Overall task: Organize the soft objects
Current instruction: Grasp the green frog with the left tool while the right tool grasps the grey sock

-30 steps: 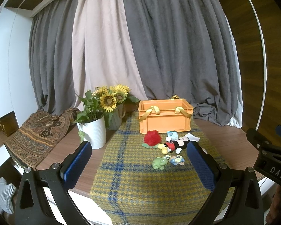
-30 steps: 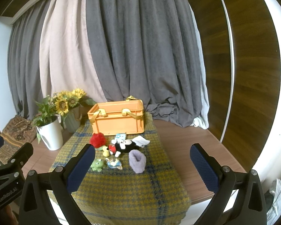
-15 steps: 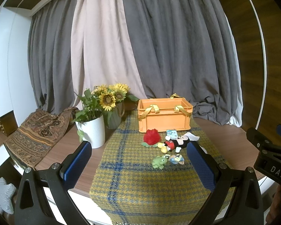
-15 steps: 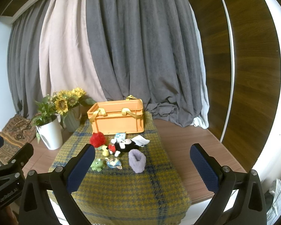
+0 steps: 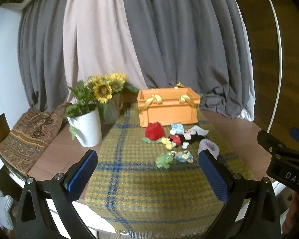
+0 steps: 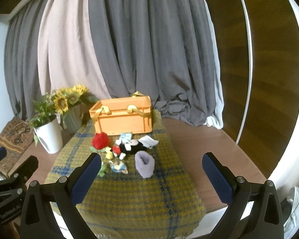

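Fingers: left gripper (image 5: 147,174) and right gripper (image 6: 151,176) both spread wide, empty, hanging short of the toys.
Toys: small plush pile, red pom-pom flower (image 5: 154,131), green frog (image 5: 163,160), lilac knitted pouch (image 6: 145,164), clustered on yellow-blue plaid cloth (image 5: 133,179), just before orange plastic crate (image 5: 167,107).
Risk: pieces touch, so one pinch may drag a neighbour or bunch the cloth.
Risk: white flowerpot (image 5: 86,126) near left path; wide swing could tip it.

Left hand-held gripper (image 5: 148,175) and right hand-held gripper (image 6: 151,178) both gape wide, empty.
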A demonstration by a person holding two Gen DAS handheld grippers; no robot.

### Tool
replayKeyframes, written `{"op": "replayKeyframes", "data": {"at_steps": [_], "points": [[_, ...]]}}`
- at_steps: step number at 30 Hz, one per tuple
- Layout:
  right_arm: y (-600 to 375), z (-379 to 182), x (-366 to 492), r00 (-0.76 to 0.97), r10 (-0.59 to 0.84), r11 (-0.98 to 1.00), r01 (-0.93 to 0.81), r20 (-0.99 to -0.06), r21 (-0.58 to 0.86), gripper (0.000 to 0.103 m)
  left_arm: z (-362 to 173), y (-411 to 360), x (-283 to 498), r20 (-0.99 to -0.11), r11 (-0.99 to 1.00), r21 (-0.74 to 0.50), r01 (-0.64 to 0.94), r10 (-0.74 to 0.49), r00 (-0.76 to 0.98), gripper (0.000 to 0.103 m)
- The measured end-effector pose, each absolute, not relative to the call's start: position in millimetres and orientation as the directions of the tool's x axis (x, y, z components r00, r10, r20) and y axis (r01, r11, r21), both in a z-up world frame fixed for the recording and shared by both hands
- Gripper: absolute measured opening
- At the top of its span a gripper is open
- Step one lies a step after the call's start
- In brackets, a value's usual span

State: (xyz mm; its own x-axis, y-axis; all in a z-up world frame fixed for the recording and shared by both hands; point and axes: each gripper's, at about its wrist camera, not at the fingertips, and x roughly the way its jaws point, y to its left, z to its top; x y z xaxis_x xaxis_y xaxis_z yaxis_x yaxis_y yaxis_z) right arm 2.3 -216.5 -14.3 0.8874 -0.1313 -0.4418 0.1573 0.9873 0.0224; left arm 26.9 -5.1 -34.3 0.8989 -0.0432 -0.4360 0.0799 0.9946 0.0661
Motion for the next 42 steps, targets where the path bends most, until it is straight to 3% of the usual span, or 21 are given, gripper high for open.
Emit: {"op": "replayKeyframes", "data": {"at_steps": [12,27,31,42], "points": [[-215,-57,56,0.856,-0.116,0.990,0.143,-0.504,0.016,0.103,-76,-16,86,-0.492,0.988,0.109,0.111,-0.043,0.870,0.103],[-222,-120,135,0.787,-0.114,0.988,0.153,-0.606,0.013,0.102,-147,-33,176,-0.621,0.980,0.098,0.174,-0.077,0.780,0.103],[-224,-135,153,0.771,-0.116,0.988,0.154,-0.626,0.007,0.100,-168,-41,196,-0.658,0.974,0.113,0.197,-0.075,0.749,0.096],[-227,-166,187,0.730,-0.104,0.985,0.169,-0.676,0.031,0.095,-199,-50,231,-0.714,0.967,0.114,0.228,-0.080,0.696,0.092]]}}
